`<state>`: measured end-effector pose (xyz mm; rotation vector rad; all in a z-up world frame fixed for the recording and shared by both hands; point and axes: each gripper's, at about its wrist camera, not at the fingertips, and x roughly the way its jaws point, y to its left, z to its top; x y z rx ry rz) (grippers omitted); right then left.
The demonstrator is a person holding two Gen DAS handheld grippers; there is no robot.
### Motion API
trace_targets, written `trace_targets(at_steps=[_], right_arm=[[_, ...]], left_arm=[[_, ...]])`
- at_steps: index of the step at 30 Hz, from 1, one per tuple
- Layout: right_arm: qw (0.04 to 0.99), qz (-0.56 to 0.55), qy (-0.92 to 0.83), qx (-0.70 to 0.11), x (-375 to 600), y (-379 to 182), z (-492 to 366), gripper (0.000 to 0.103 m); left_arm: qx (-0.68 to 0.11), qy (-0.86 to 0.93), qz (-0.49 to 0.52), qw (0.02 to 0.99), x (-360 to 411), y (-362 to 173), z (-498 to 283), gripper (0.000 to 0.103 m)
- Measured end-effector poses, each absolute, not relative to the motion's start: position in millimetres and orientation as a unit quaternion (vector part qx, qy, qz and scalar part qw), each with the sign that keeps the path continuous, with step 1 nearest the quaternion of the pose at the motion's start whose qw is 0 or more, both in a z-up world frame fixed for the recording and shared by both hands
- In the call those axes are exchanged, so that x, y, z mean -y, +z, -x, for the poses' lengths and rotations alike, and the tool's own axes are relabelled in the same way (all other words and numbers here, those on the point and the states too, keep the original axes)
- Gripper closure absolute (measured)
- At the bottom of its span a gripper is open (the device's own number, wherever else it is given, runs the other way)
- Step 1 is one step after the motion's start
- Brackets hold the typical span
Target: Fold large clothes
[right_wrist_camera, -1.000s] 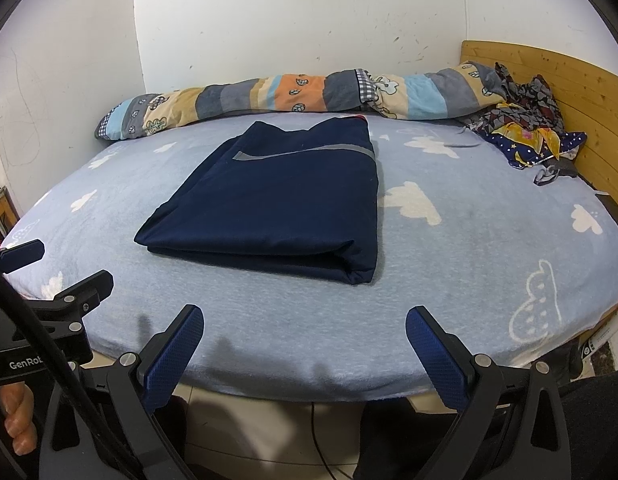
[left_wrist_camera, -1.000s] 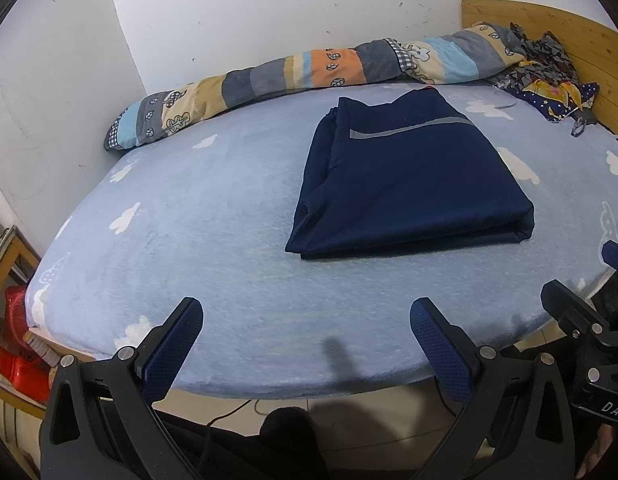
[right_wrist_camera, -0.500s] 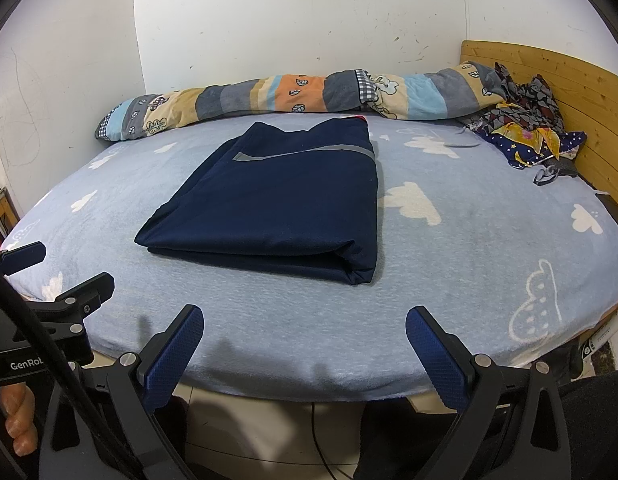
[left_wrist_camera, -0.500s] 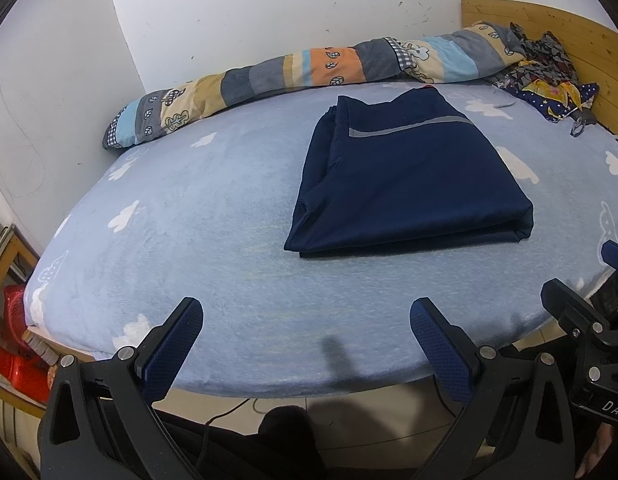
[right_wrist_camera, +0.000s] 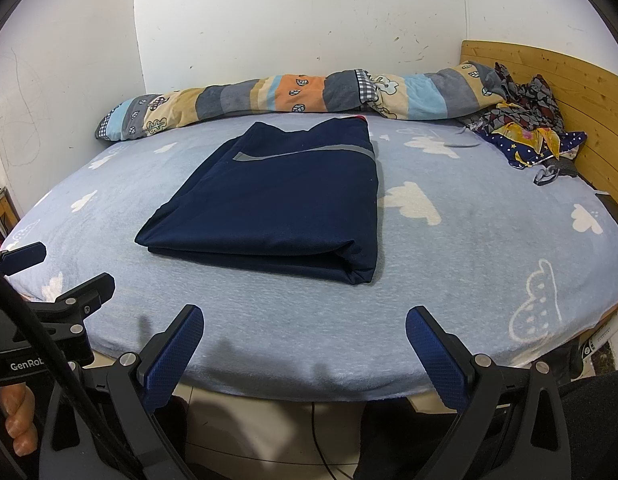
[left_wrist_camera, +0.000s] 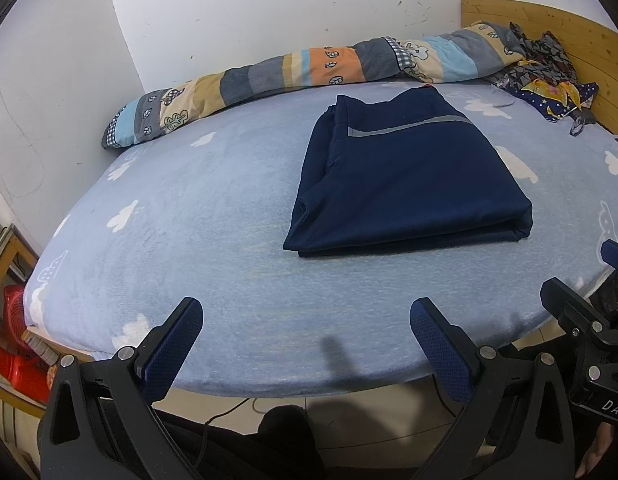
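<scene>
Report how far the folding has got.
Done: the navy garment lies folded in a flat rectangle on the blue bed sheet. In hand: nothing; the left gripper and right gripper are open, clear of it. Left: possibly the crumpled patterned clothes by the headboard.

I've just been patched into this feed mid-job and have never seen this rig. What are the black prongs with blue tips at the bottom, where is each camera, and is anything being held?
There is no robot arm: a person holds a handheld gripper in each hand, each with a fisheye camera looking along its two fingers. The blue-padded prongs are those fingers. One picture looks out from the left gripper, the other from the right gripper. Both are open and hold nothing. On the cloud-print bed sheet lies a folded navy garment; a rolled patchwork quilt lies along the wall, with crumpled patterned clothes by the headboard.
</scene>
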<state>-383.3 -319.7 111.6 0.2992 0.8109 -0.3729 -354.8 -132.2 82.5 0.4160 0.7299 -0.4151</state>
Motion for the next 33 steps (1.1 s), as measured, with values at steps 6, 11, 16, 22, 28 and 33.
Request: trace_targets(at_steps=[6, 11, 16, 22, 28, 33], right_arm=[[0.891, -0.144, -0.179, -0.390, 320.2, 111.6, 383.3, 0.000], [0.892, -0.144, -0.179, -0.390, 320.5, 111.6, 383.4, 0.000], [0.892, -0.144, -0.179, -0.390, 320.4, 111.5, 383.5, 0.000], [0.892, -0.144, -0.179, -0.390, 320.4, 111.7, 383.8, 0.000], [0.892, -0.144, -0.179, -0.390, 320.6, 111.3, 383.5, 0.000], [0.892, -0.144, -0.180, -0.390, 321.4, 111.5, 384.2, 0.000]], left_arm=[[-0.352, -0.200, -0.201, 0.892, 132.5, 82.4, 354.8, 0.000], [-0.353, -0.201, -0.200, 0.892, 132.5, 82.0, 354.5, 0.000], [-0.356, -0.201, -0.197, 0.891, 131.7, 81.8, 353.8, 0.000], [-0.356, -0.202, -0.198, 0.890, 131.2, 81.7, 354.1, 0.000], [-0.356, -0.201, -0.198, 0.891, 131.4, 81.7, 354.0, 0.000], [-0.366, -0.206, -0.197, 0.886, 130.9, 80.9, 352.9, 0.000]])
